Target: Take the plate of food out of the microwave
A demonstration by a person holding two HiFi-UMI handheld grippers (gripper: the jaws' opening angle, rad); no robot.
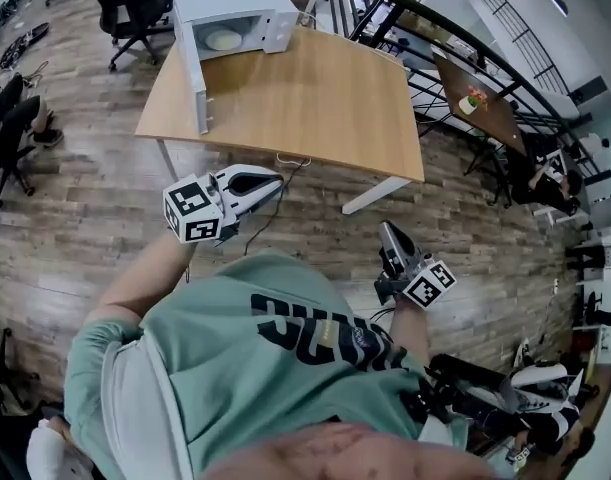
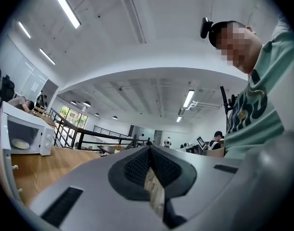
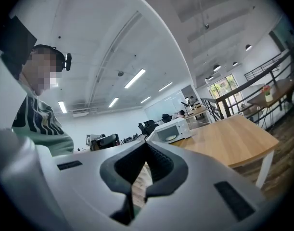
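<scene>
A white microwave (image 1: 235, 18) stands at the far left corner of the wooden table (image 1: 315, 98), its door (image 1: 197, 83) swung wide open. Inside lies a pale plate of food (image 1: 223, 39). Both grippers hang in front of the table's near edge, well short of the microwave, with nothing in them. My left gripper (image 1: 278, 178) is shut and points toward the table. My right gripper (image 1: 385, 228) is shut too, lower and to the right. The left gripper view shows the microwave (image 2: 21, 138) and plate (image 2: 20, 144) far left; the right gripper view shows the microwave (image 3: 173, 130) ahead beyond the jaws.
A cable (image 1: 275, 203) dangles from the table's near edge to the wood floor. Black office chairs (image 1: 135, 8) stand behind the table. A dark railing (image 1: 455, 48) and a small table with flowers (image 1: 480, 103) lie to the right. Seated people are at far right.
</scene>
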